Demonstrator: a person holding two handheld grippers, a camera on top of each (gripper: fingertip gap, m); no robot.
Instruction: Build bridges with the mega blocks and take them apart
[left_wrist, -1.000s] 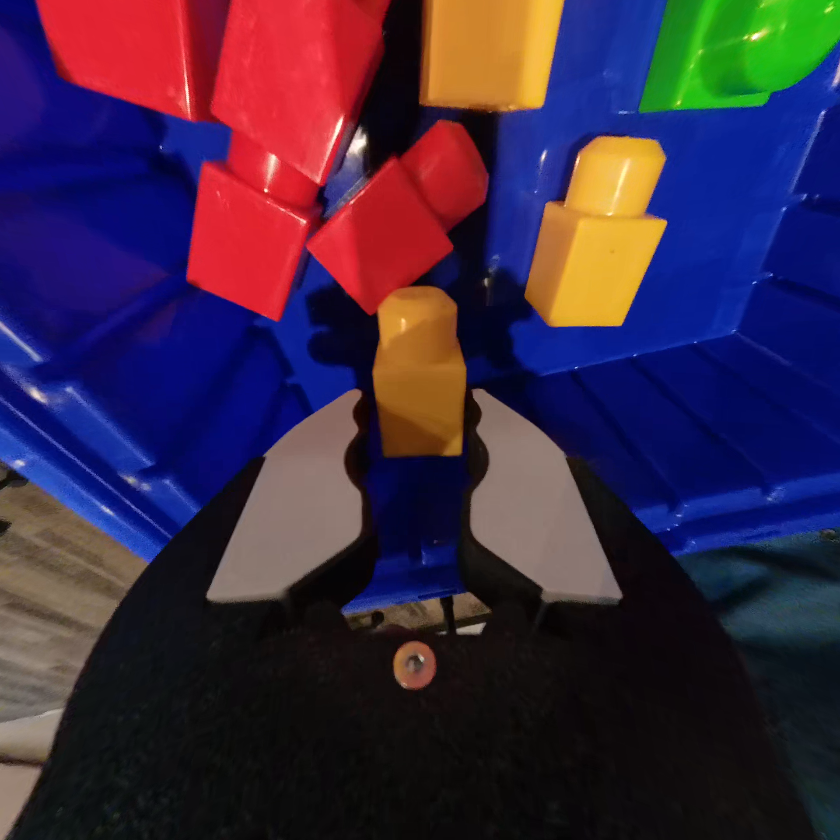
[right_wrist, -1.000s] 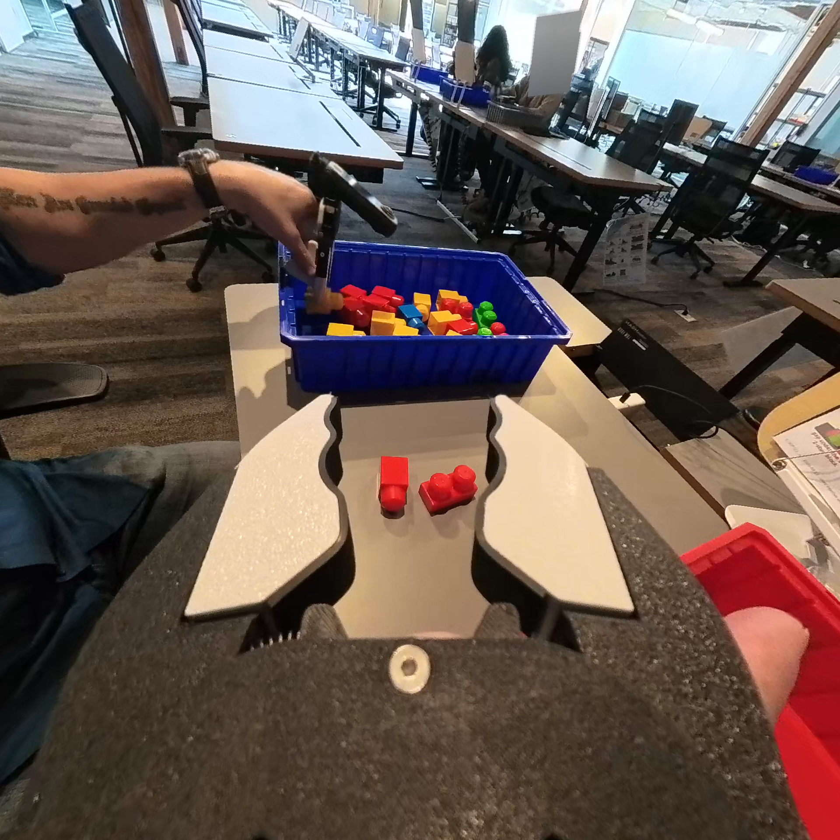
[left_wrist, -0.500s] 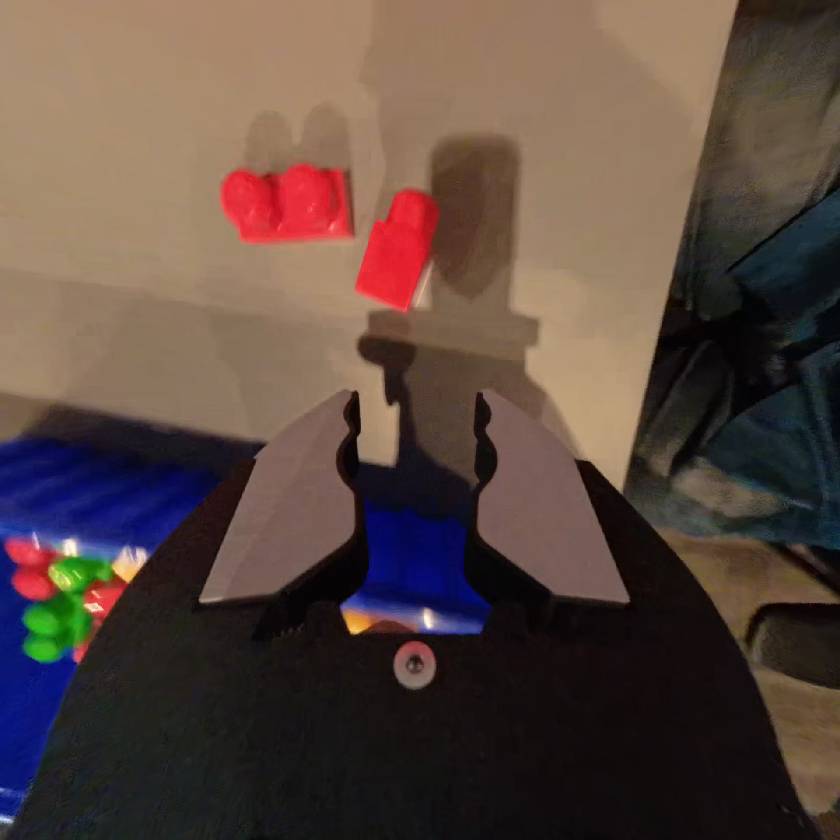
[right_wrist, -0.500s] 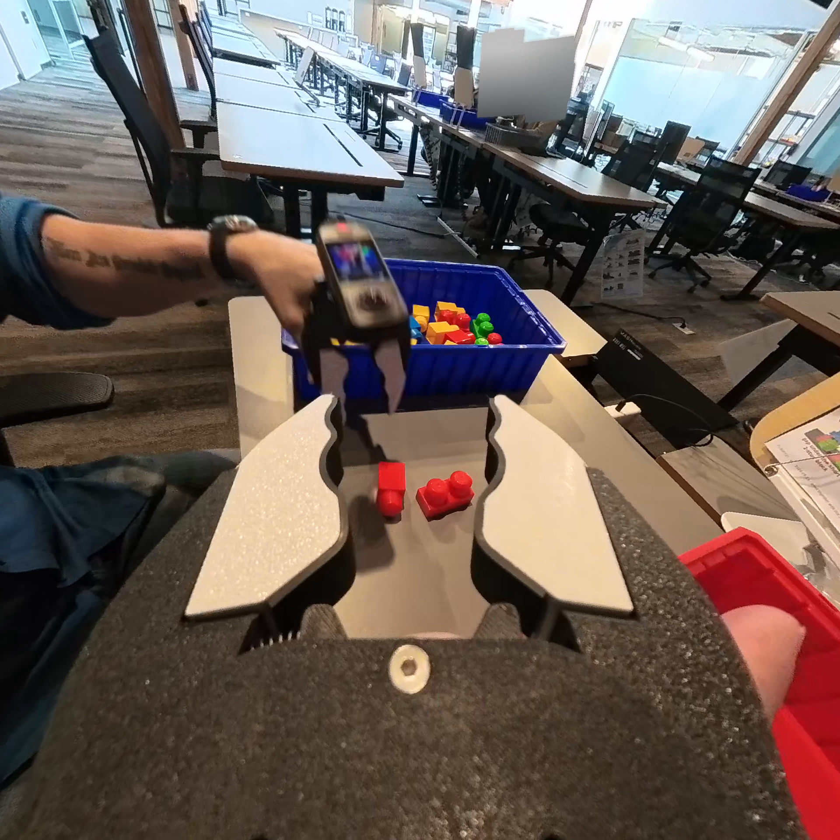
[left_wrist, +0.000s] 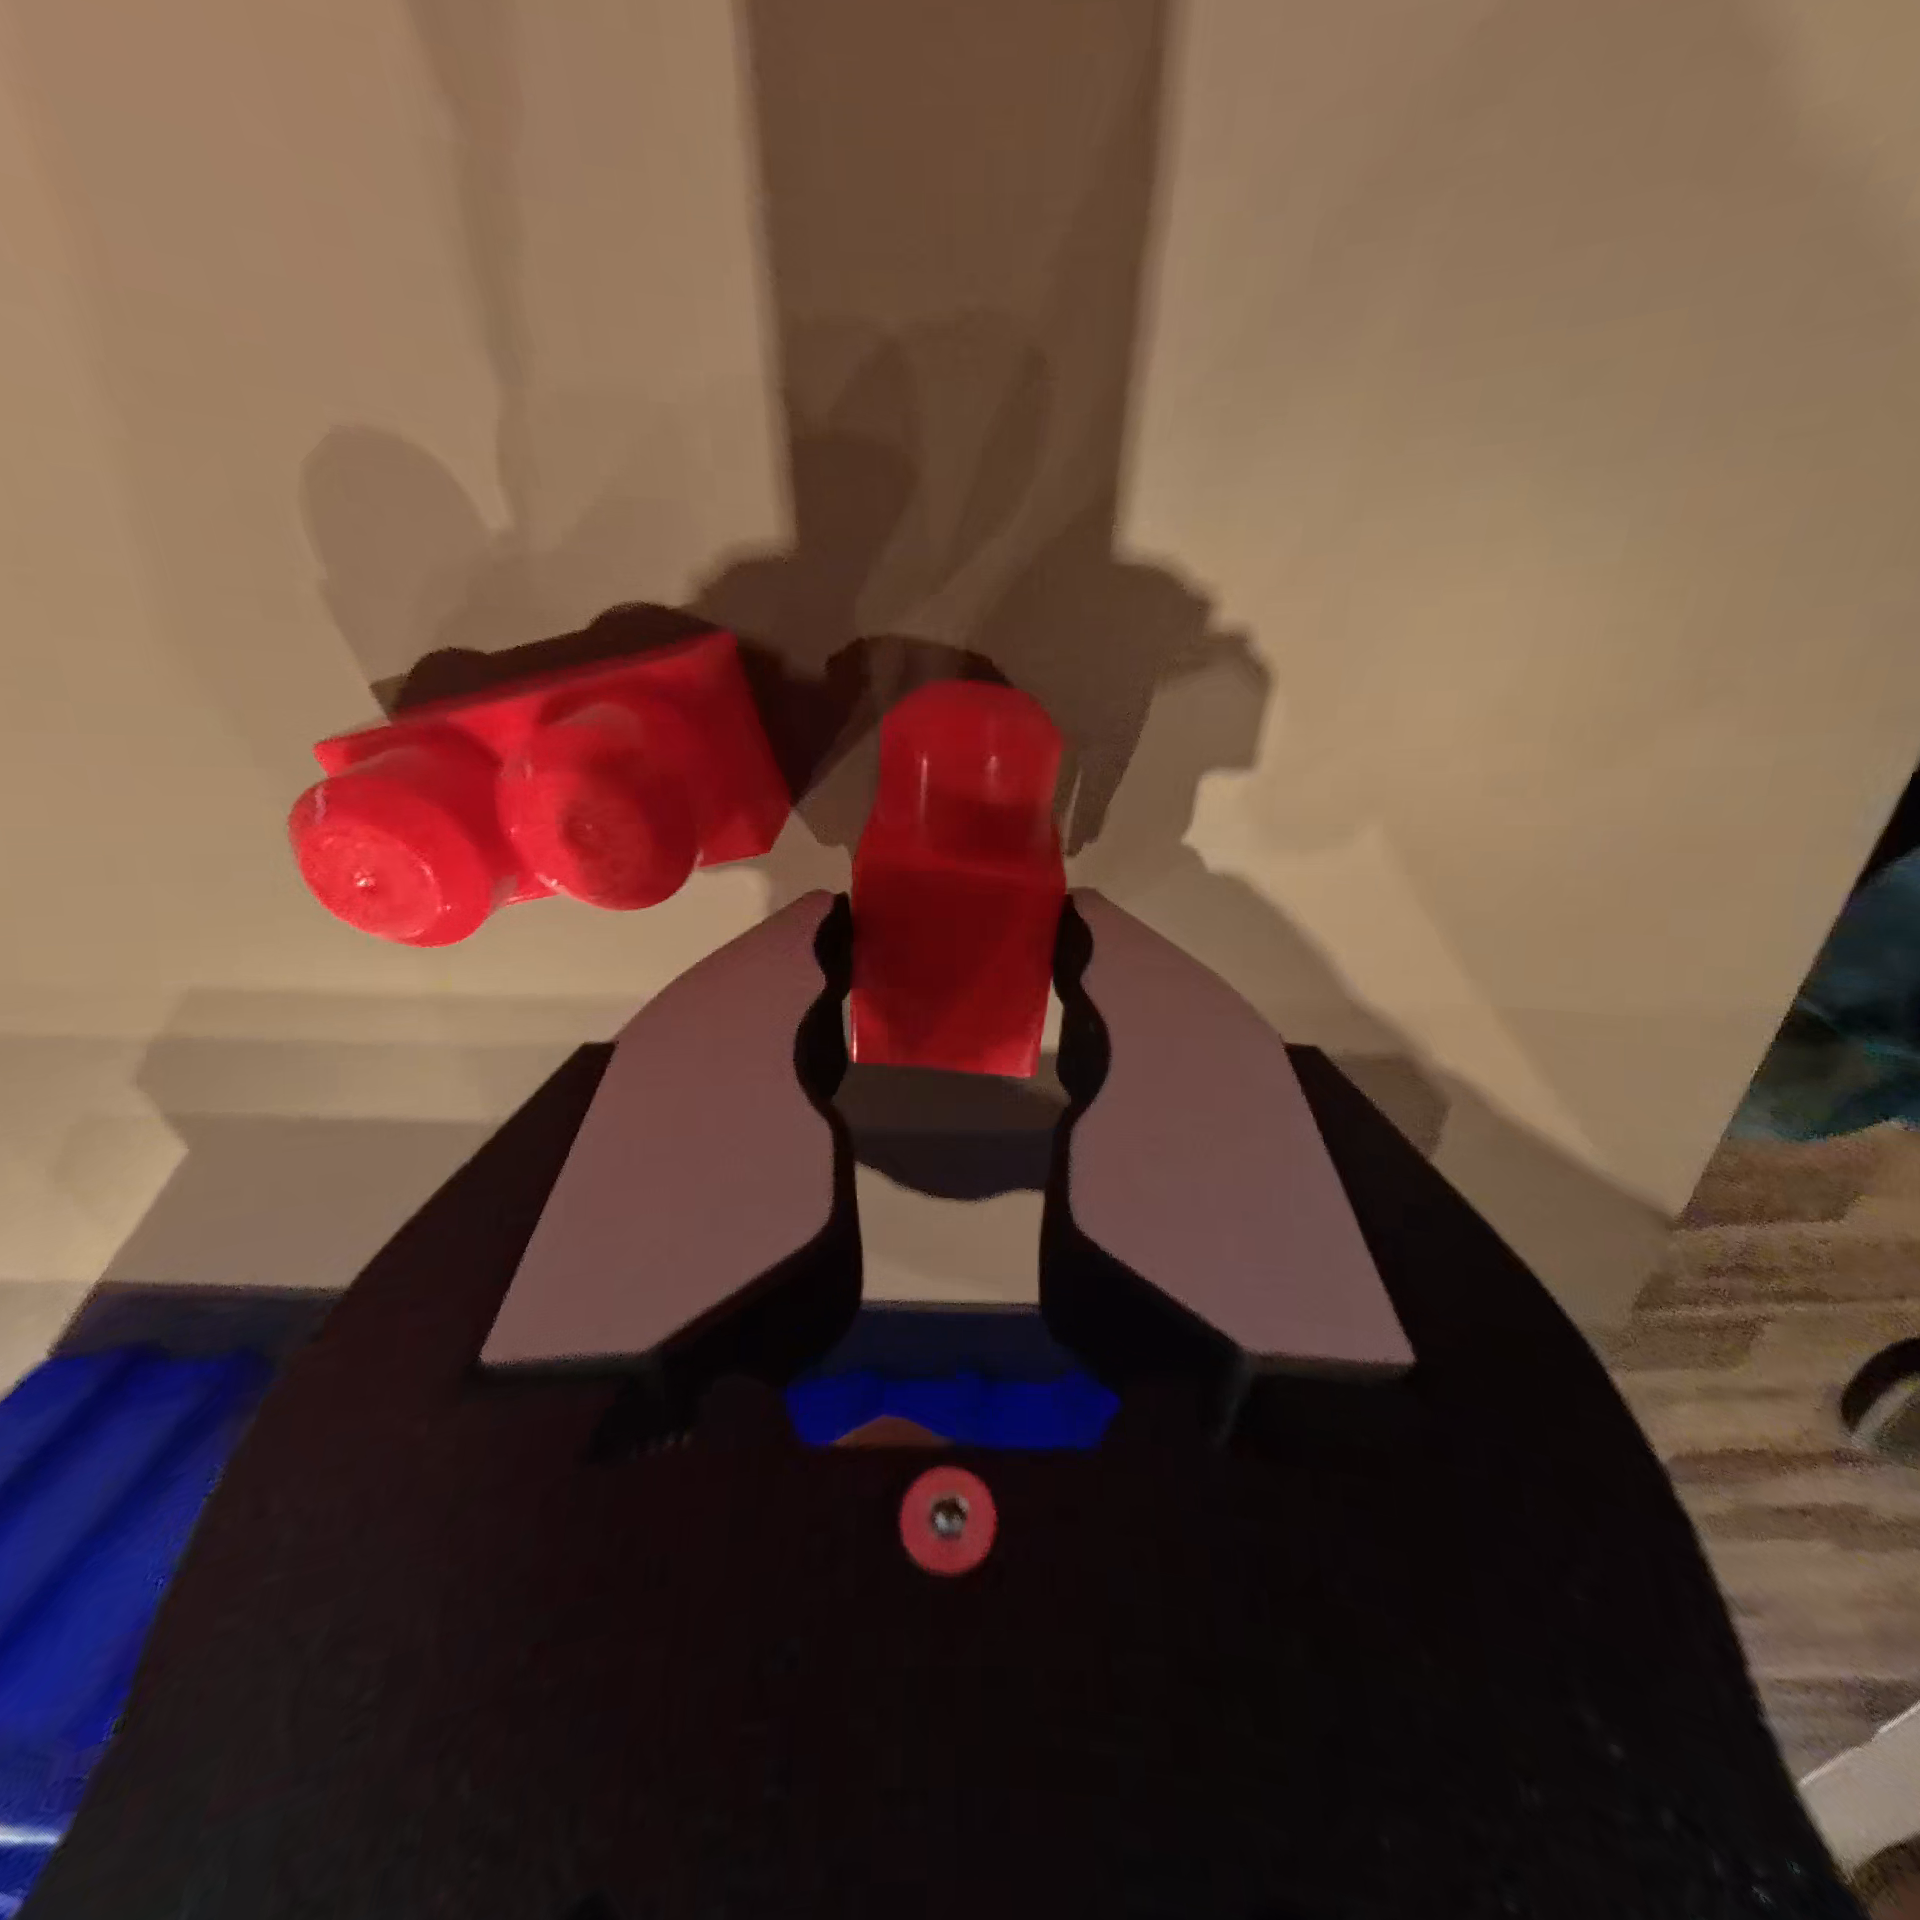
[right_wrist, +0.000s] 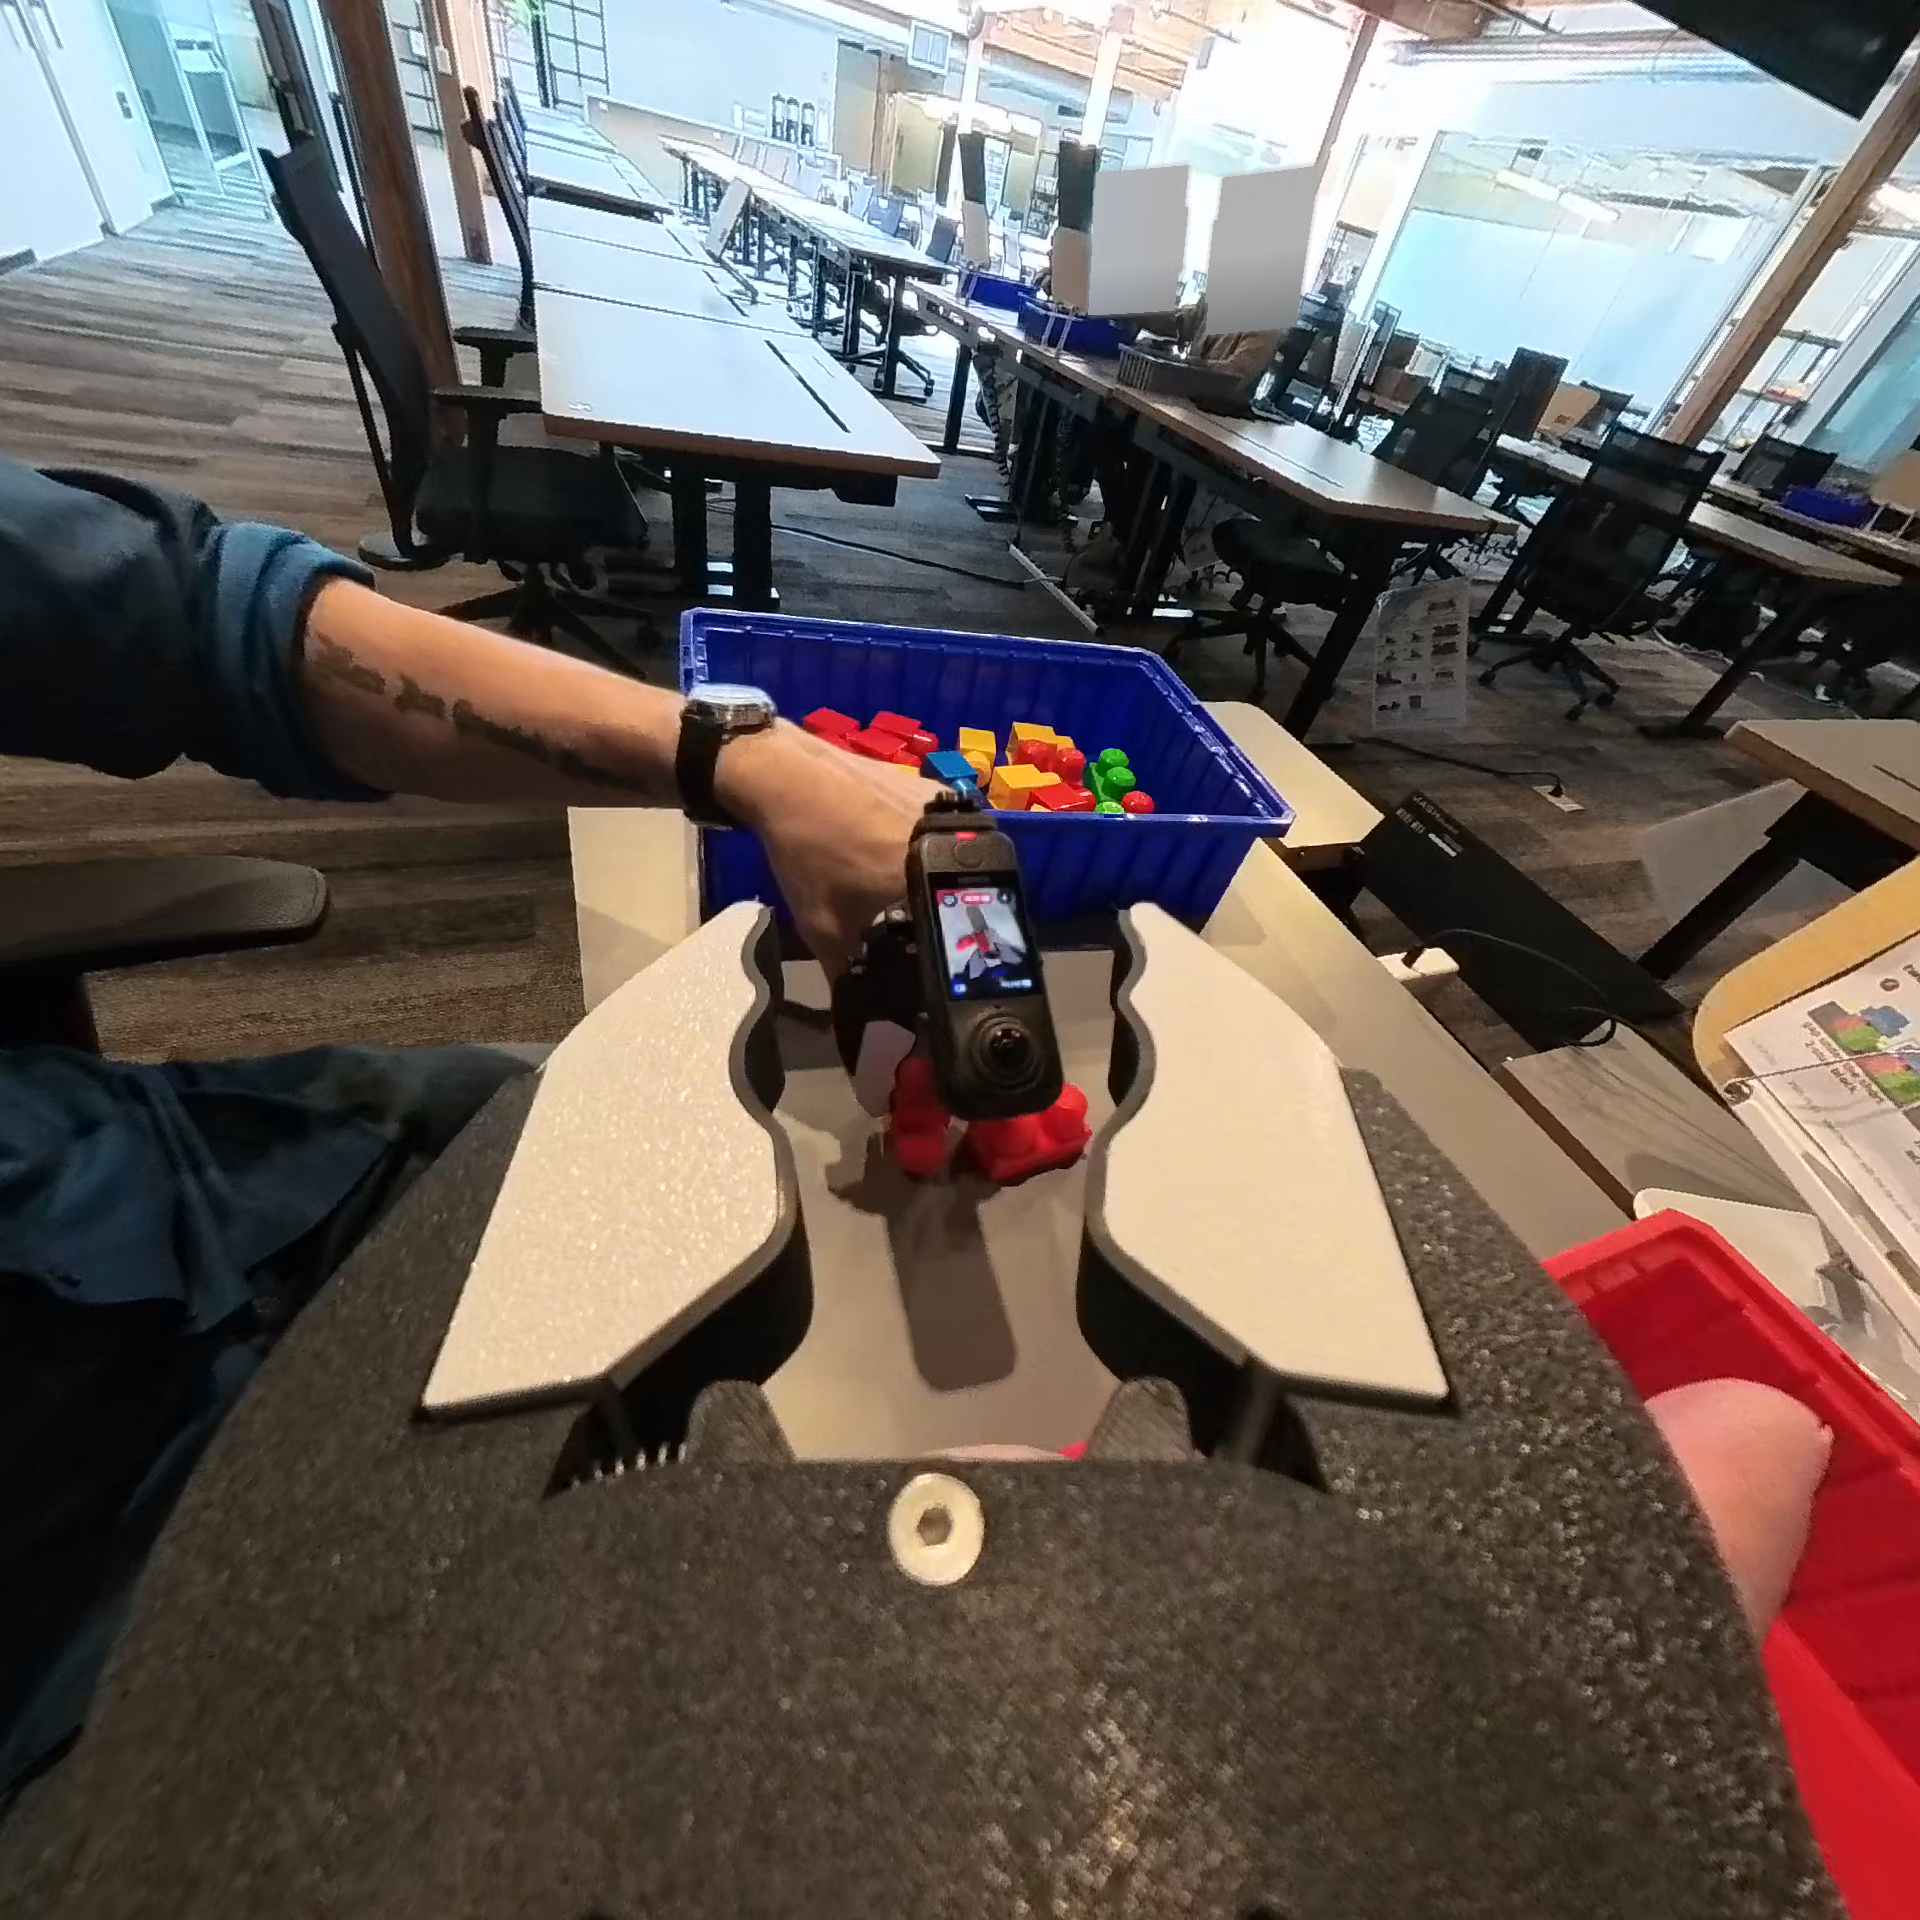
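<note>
While the pale table (right_wrist: 644, 894) carries everything in play, its biggest load is the blue bin (right_wrist: 1143, 862) at the far edge, heaped with red, yellow, blue and green blocks (right_wrist: 1023, 764). A red bin (right_wrist: 1766, 1382) shows at the right edge of the right wrist view, with a fingertip resting on it. Printed sheets (right_wrist: 1829, 1081) lie beyond that bin.

A forearm with a wristwatch (right_wrist: 717, 743) reaches in from the left, and its hand holds the left gripper (left_wrist: 954, 920), which carries a small camera (right_wrist: 982, 987) and is tipped down at the table in front of the blue bin. Between its fingers (left_wrist: 727, 1039) lies a one-stud red block (left_wrist: 951, 914), stud pointing away; the pads seem to press on both its flanks, though blur and dim light leave a sliver of doubt. Just beside it, to the left in the left wrist view, a two-stud red block (left_wrist: 540, 800) lies on the table.

The right gripper (right_wrist: 945, 1039) hangs back over the near table, fingers spread wide, nothing between them.
</note>
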